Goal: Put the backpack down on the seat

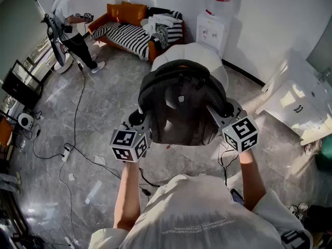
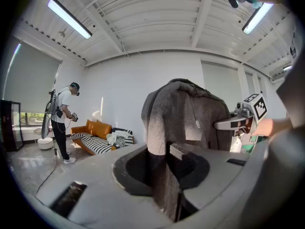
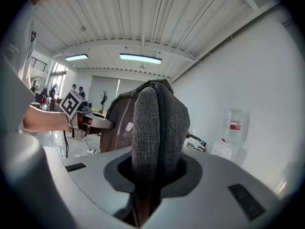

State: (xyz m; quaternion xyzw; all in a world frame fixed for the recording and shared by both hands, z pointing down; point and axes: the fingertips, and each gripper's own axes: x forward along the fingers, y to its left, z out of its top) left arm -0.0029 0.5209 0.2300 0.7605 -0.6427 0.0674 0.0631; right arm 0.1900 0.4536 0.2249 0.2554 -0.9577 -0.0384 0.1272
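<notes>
Clamping the backpack [image 1: 179,105], left tongs [image 2: 164,173] and right tongs [image 3: 148,178] hold it between them.

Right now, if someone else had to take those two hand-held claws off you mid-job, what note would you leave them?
Left gripper: jaws shut on grey fabric on one side of the backpack.
Right gripper: jaws shut on a padded strap on its other side.
Things: the backpack hangs upright between the two grippers, in front of the person and over the white seat. Whether its bottom touches the seat cannot be seen.
Done: backpack picked up and carried to the seat.
Left: lower it until the seat takes its weight, then open both grippers and pull them clear.
</notes>
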